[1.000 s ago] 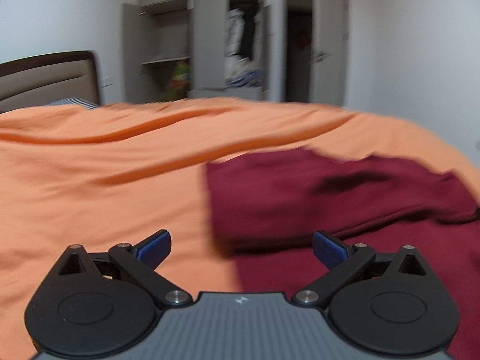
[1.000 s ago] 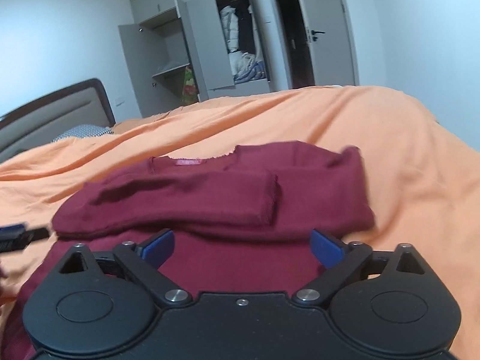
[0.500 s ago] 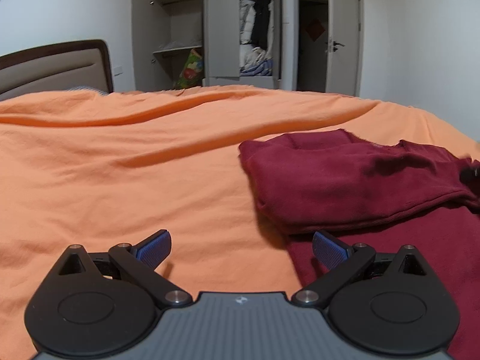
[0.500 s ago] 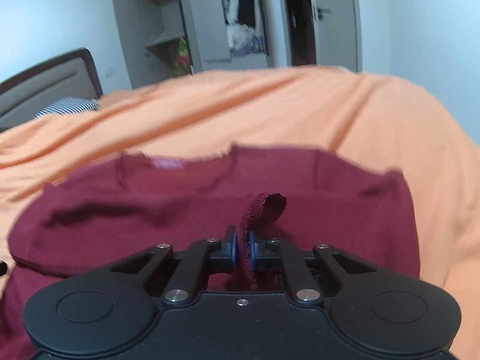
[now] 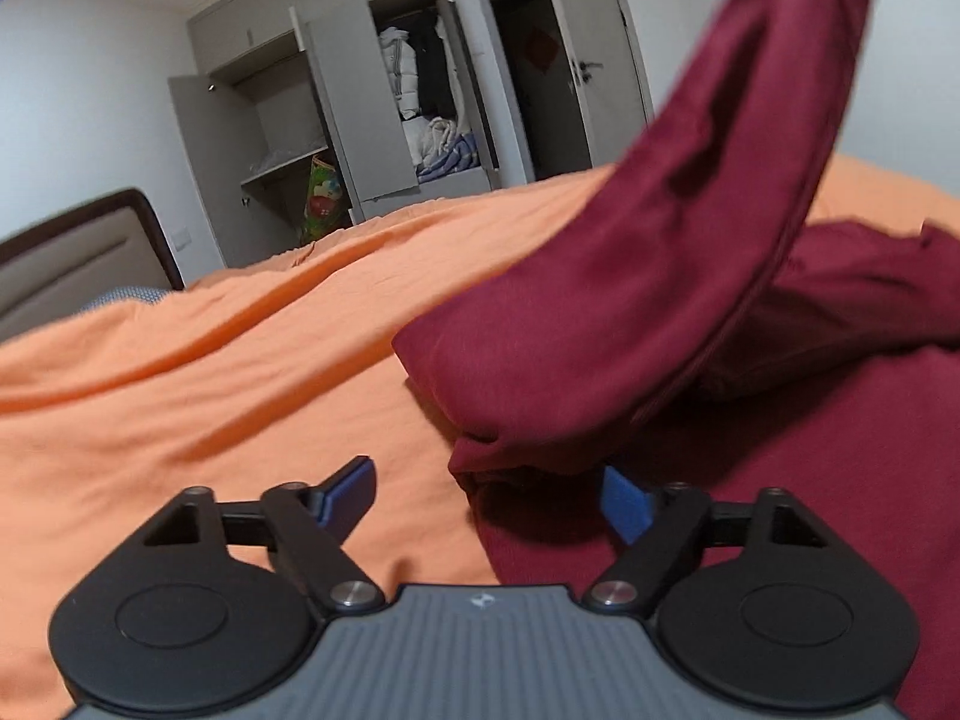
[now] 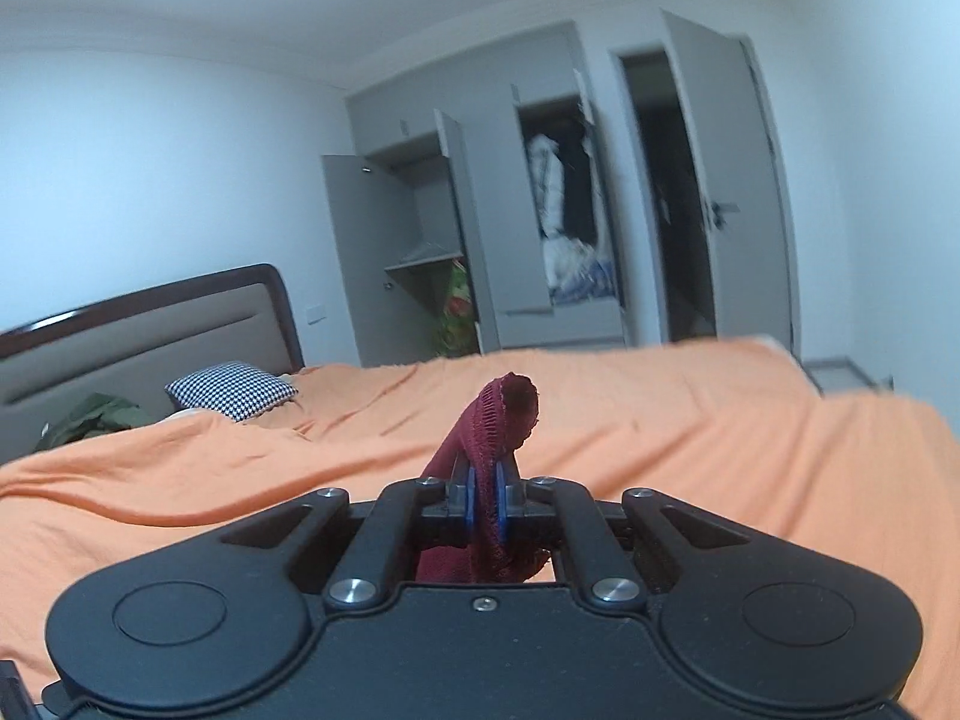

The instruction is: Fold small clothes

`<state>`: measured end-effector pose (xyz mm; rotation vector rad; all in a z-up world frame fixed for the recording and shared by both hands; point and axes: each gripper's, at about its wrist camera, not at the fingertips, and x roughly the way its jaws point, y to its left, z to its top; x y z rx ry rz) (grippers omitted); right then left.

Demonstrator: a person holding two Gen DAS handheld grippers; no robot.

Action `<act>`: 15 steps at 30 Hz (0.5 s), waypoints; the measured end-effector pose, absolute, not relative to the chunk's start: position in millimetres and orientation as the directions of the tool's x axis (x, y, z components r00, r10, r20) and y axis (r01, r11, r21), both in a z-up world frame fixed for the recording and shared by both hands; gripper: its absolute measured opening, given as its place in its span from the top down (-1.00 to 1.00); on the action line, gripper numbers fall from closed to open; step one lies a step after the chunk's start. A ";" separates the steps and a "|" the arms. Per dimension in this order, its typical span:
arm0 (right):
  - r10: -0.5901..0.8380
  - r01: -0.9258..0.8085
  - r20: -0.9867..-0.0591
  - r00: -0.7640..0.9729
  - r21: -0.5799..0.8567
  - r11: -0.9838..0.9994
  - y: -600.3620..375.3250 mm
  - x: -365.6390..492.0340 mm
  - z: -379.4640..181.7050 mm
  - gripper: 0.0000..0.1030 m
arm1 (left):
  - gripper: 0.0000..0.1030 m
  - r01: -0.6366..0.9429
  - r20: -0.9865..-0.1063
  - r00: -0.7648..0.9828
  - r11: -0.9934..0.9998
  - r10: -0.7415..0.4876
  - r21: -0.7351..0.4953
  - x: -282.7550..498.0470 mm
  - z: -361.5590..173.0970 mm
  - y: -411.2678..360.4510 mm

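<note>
Two fisheye views look out from hand-held grippers over a bed covered in an orange sheet (image 5: 180, 396).

From the left wrist camera, a padded headboard (image 5: 78, 264) sits at the far left edge, and an open grey wardrobe (image 5: 336, 138) stands in the upper middle. The left gripper (image 5: 489, 501) fills the bottom of the frame, its blue-padded jaws spread wide and holding nothing. Its left finger is over bare sheet; its right finger is over a dark red garment (image 5: 810, 480) lying across the lower right. One sleeve (image 5: 690, 252) of that garment rises from the centre diagonally to the upper right corner, lifted off the bed.

From the right wrist camera, the headboard (image 6: 144, 330) and a checked pillow (image 6: 231, 397) lie at left, the wardrobe (image 6: 480, 228) at centre, an open doorway (image 6: 672, 198) to its right. At bottom centre the right gripper (image 6: 485, 501) has its jaws pressed together, pinching the red sleeve's ribbed cuff (image 6: 501, 414), which pokes up above the fingertips.
</note>
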<state>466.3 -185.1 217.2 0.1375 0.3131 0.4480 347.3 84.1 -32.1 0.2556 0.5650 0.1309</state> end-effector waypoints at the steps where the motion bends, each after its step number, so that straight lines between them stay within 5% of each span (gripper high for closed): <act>1: 0.450 -0.415 -0.256 0.855 0.181 0.892 -183.3 466.4 224.5 0.88 | -0.51 -0.051 -0.507 0.839 0.957 0.196 0.287 350.4 -32.3 82.0; 5: 0.458 -0.436 -0.218 0.862 0.141 0.889 -181.7 468.0 245.3 0.88 | -0.07 -0.038 -0.480 0.857 0.951 0.190 0.308 358.7 -29.0 75.6; 9: 0.442 -0.425 -0.216 0.871 0.121 0.897 -188.1 467.6 245.8 0.88 | 0.70 -0.036 -0.481 0.858 0.956 0.179 0.292 365.6 -25.8 75.5; 15: 0.397 -0.368 -0.301 0.867 0.149 0.918 -206.3 466.6 201.8 0.88 | 0.80 -0.148 -0.516 0.842 0.987 0.158 0.061 359.7 -19.1 105.9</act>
